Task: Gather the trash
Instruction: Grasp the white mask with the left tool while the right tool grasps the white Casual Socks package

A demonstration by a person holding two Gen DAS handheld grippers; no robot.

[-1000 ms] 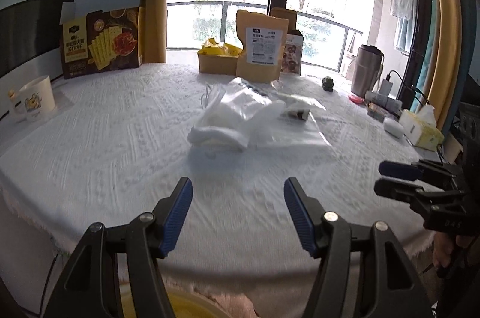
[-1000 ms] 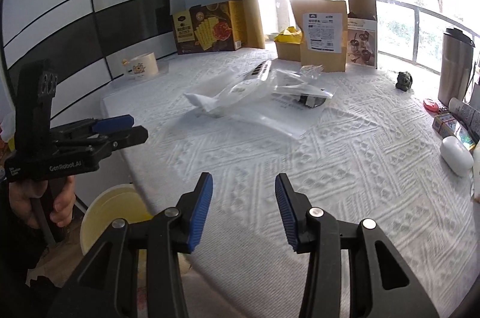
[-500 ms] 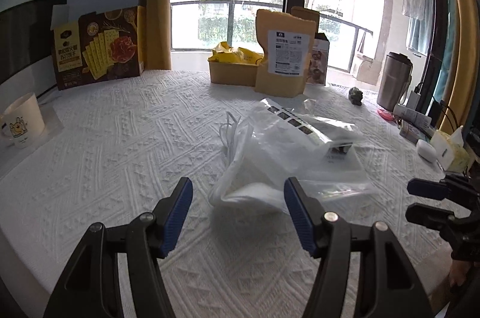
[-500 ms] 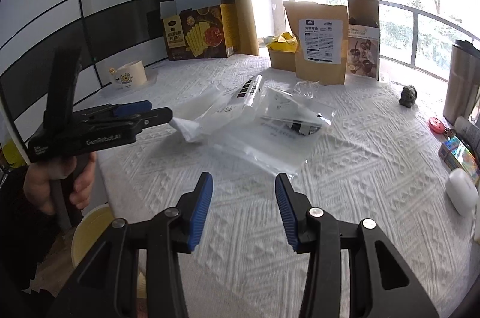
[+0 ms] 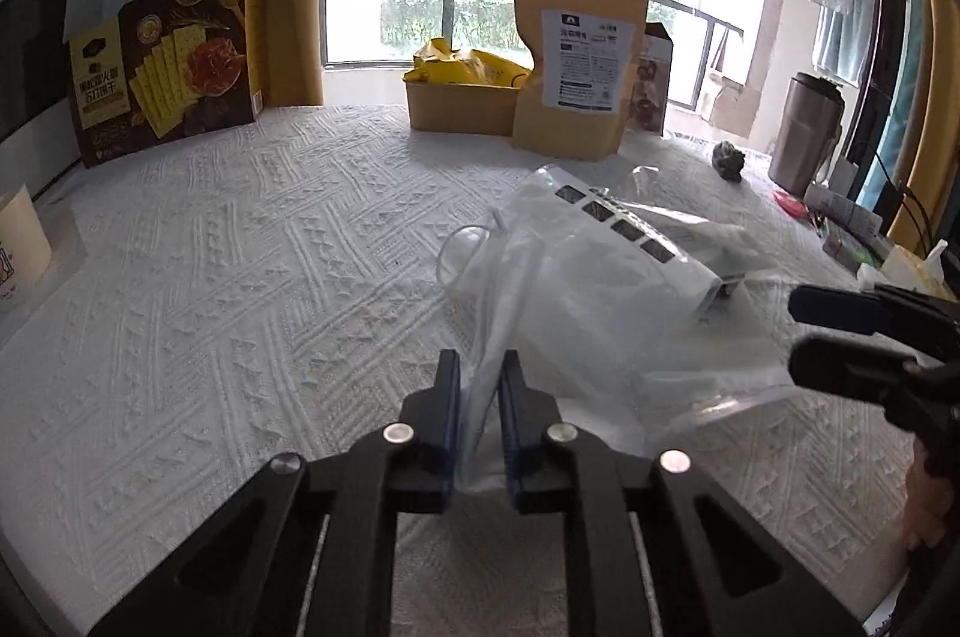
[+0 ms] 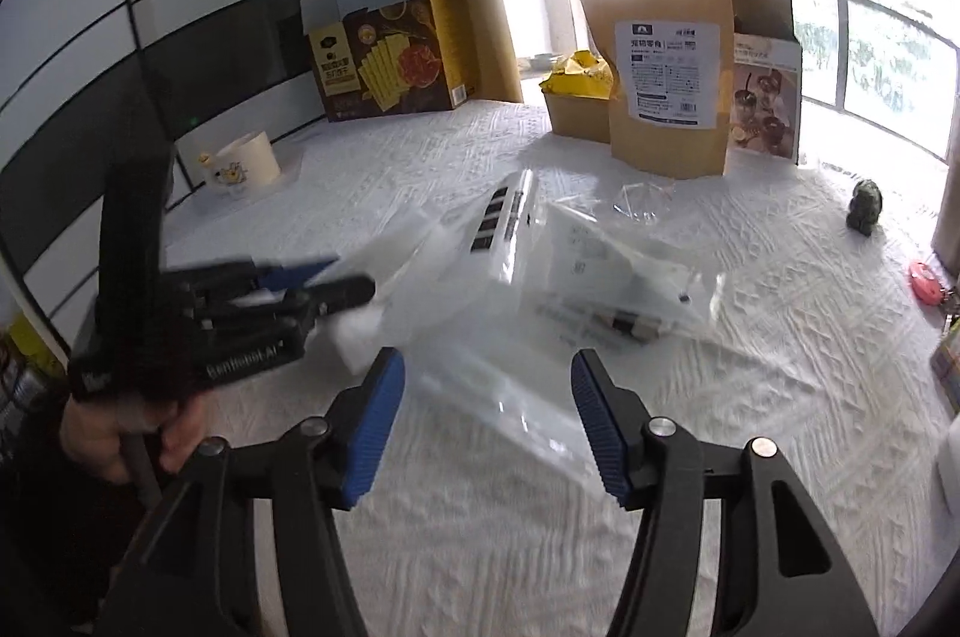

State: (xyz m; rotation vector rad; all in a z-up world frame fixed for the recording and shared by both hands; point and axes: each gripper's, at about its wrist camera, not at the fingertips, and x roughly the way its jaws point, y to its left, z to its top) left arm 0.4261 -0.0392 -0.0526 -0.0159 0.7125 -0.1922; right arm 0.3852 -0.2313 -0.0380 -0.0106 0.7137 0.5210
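A heap of clear plastic bags (image 5: 600, 289) (image 6: 540, 265) lies on the white textured tablecloth (image 5: 240, 277). Among them is a white packet with a row of black squares (image 5: 624, 229) (image 6: 498, 223). My left gripper (image 5: 480, 367) (image 6: 348, 280) is at the heap's near left edge. Its jaws are closing, and a fold of clear plastic is pinched between the blue pads. My right gripper (image 6: 487, 373) (image 5: 834, 337) hovers over the heap's near edge. Its jaws are opening, with plastic film below and ahead of them and nothing gripped.
At the back stand a dark cracker box (image 5: 162, 66), a yellow carton (image 5: 462, 96) and a kraft pouch (image 5: 576, 60). A mug (image 6: 240, 163) sits at the left edge. A dark figurine (image 5: 729, 160) and a steel tumbler (image 5: 804, 132) stand at the right.
Both grippers moved forward over the table to the bag heap. The left jaws went from wide open to closed on the bag's edge. The right jaws spread wider.
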